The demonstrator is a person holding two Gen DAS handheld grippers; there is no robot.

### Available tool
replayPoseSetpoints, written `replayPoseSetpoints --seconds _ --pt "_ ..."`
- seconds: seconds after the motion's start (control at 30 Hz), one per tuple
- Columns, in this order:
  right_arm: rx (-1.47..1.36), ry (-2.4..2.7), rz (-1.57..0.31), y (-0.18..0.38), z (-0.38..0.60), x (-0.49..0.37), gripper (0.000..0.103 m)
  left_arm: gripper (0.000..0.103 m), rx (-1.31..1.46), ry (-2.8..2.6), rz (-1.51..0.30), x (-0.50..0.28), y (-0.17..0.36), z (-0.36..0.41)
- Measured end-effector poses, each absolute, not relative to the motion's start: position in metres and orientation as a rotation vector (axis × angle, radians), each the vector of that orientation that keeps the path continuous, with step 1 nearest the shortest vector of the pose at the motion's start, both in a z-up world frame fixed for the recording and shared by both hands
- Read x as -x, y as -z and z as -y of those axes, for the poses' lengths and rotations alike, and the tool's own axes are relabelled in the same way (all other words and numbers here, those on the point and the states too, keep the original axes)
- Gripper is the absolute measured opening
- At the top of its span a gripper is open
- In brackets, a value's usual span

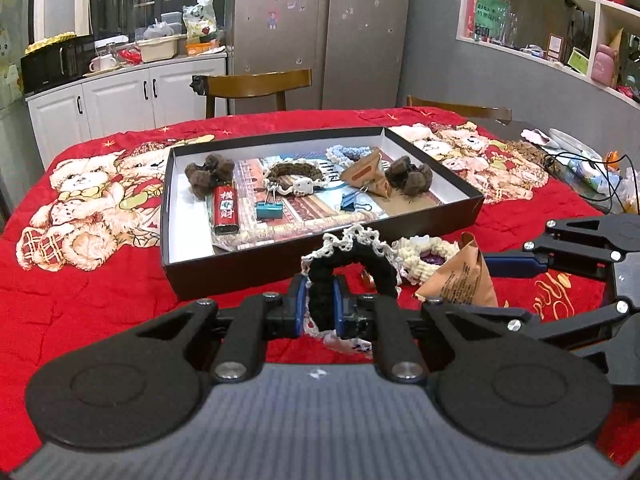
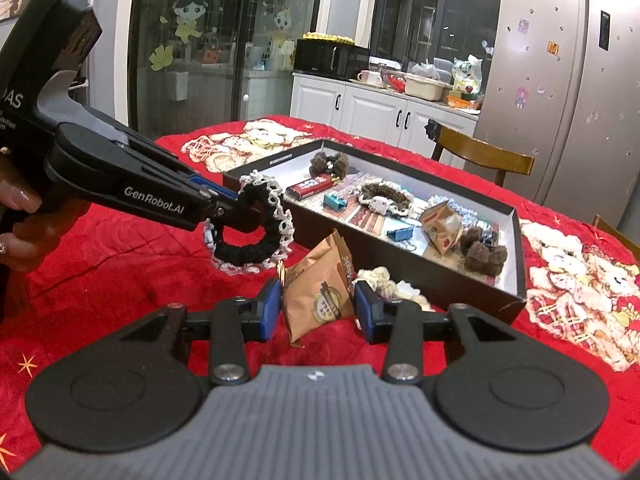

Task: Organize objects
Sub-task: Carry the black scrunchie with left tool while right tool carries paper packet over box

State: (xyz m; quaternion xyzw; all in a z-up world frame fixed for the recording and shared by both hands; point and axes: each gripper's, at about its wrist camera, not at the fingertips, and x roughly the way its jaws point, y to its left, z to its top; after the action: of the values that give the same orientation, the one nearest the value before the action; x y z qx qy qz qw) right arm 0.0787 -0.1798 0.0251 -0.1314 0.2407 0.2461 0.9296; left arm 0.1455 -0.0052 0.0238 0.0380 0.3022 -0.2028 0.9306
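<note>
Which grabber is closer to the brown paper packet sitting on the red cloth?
Right. The right gripper has the brown paper packet squeezed between its blue pads. The left gripper is off to the packet's side, holding the black lace-edged scrunchie above the red cloth.

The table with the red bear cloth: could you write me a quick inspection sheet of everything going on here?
Surface: red quilted cloth with bear prints covering the table.
Job's things: shallow black cardboard box holding brown plush clips, a red lighter, blue binder clips, scrunchies and a packet; a cream crocheted scrunchie lies outside it.
Clutter: plates at the far right table edge.
Grippers: left gripper shut on black scrunchie with white lace trim; right gripper shut on brown triangular paper packet.
Cables: black cables at far right.
Surroundings: wooden chairs, steel fridge, white cabinets, wall shelves.
</note>
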Motion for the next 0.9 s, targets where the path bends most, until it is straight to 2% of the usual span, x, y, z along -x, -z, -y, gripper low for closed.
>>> replayPoseSetpoints --seconds 0.57,0.9 --pt "0.267 -0.462 -0.401 -0.069 0.187 -0.103 0.044 0.017 -0.019 0.331 -0.508 -0.168 -0.070 -0.014" --pt "0.277 -0.457 -0.405 -0.071 0.171 -0.140 0.044 0.017 -0.002 0.284 -0.510 -0.207 -0.076 -0.005"
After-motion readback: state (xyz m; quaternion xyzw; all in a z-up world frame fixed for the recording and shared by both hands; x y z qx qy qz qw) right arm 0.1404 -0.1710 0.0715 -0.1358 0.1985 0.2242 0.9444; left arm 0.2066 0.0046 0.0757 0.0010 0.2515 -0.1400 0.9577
